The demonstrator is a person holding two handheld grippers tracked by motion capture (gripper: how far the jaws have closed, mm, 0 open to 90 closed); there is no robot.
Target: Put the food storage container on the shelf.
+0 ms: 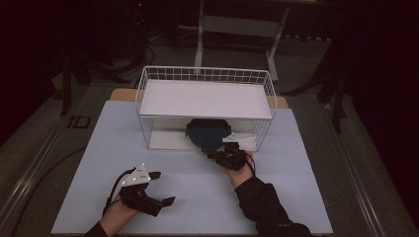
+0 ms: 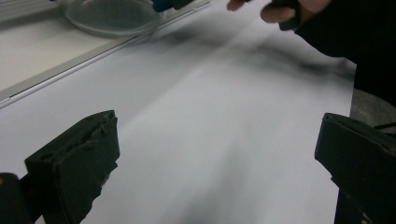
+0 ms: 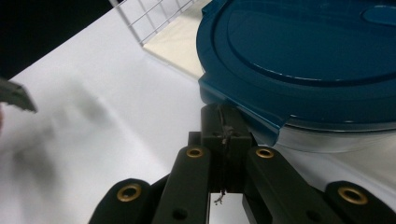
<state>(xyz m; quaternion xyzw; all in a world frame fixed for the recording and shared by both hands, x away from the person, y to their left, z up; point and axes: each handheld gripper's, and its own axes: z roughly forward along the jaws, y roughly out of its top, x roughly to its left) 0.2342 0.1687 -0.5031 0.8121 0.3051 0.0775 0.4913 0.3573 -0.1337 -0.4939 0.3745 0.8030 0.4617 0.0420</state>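
Two grippers are at work on the pale worktop (image 1: 197,197). The right gripper (image 3: 224,126) has its jaws closed together, their tips at the edge tab of a blue-lidded container (image 3: 308,60), which sits in the lower level of the wire rack (image 1: 205,74) near the far edge. The left gripper (image 2: 205,154), jaws wide apart and holding nothing, hovers near the front-left corner.

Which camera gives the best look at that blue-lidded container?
The right gripper view: the blue lid is large and sharp there, with the clear bowl rim beneath and the right tool shut at its edge. The high view shows it as a dark shape under the wire shelf. The left gripper view shows blurred glass.
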